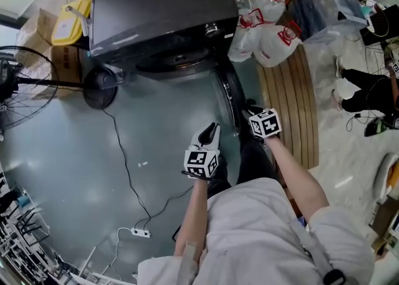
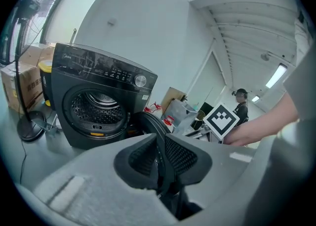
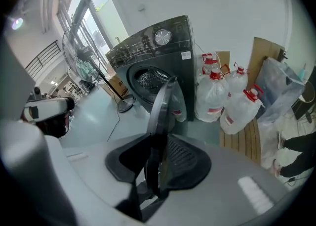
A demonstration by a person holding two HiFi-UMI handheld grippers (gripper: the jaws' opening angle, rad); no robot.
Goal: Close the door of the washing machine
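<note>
The dark washing machine stands at the top of the head view, its round door swung out toward me. In the right gripper view the door's grey rim runs between my right gripper's pads, which sit against both of its sides. That gripper is at the door's outer edge. My left gripper hangs just left of the door. Its pads stand close together, with a dark strip between them in line with the door. Whether they touch it is unclear. The drum is visible.
Several water jugs stand right of the machine beside a wooden slatted board. A floor fan and cardboard boxes are at the left. A cable runs to a power strip. Another person is at the right.
</note>
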